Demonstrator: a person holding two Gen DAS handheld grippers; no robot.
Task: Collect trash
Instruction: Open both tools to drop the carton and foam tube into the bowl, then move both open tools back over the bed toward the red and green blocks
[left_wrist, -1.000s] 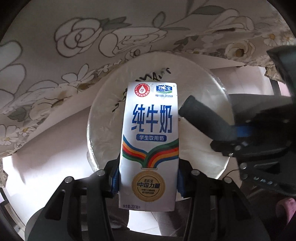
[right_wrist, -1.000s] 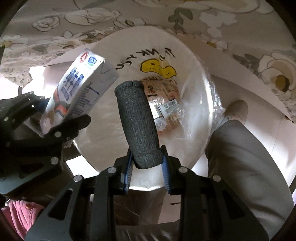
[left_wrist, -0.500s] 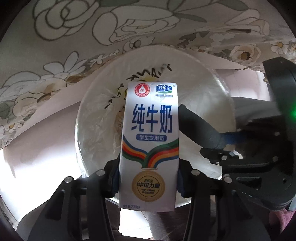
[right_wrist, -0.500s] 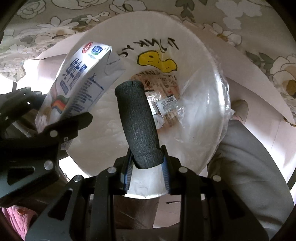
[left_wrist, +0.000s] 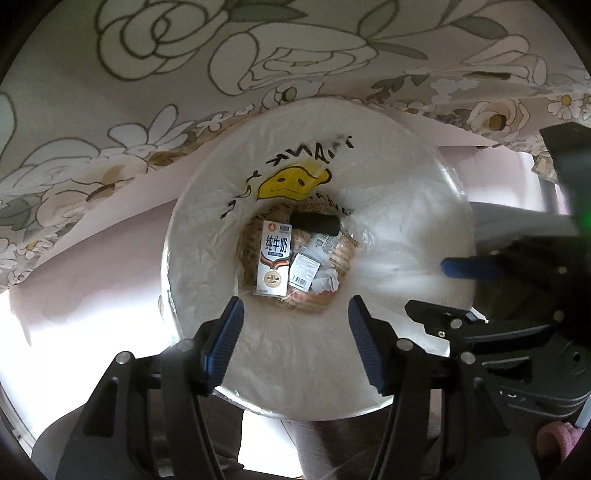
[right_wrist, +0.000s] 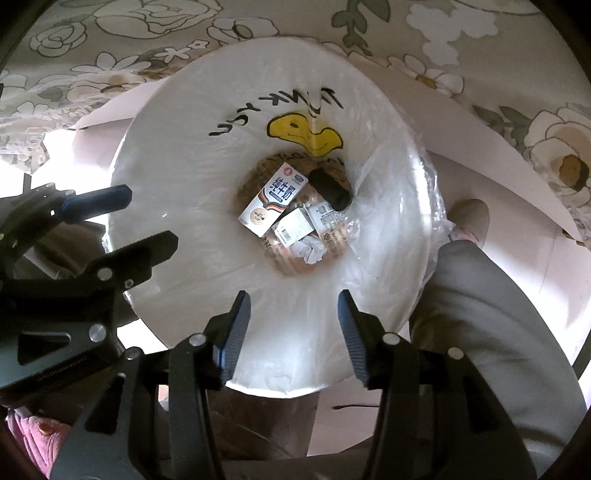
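A white round trash bin (left_wrist: 388, 236) lined with a clear bag stands below both grippers; it also shows in the right wrist view (right_wrist: 177, 155). At its bottom lie a white-and-blue milk carton (left_wrist: 273, 264), a dark foam cylinder (left_wrist: 314, 223) and paper wrappers (left_wrist: 306, 269). The right wrist view shows the carton (right_wrist: 271, 201) and the cylinder (right_wrist: 330, 190) too. My left gripper (left_wrist: 295, 339) is open and empty above the bin. My right gripper (right_wrist: 293, 328) is open and empty above the bin.
A floral tablecloth (left_wrist: 184, 74) hangs behind the bin, with a pale board (left_wrist: 110, 258) under it. The person's grey trouser leg (right_wrist: 491, 314) and shoe (right_wrist: 469, 218) are right of the bin. The right gripper's body (left_wrist: 517, 314) sits at the right of the left wrist view.
Both grippers opened. The milk carton dropped from the left gripper and the dark cylinder dropped from the right gripper; both now lie at the bottom of the bin.
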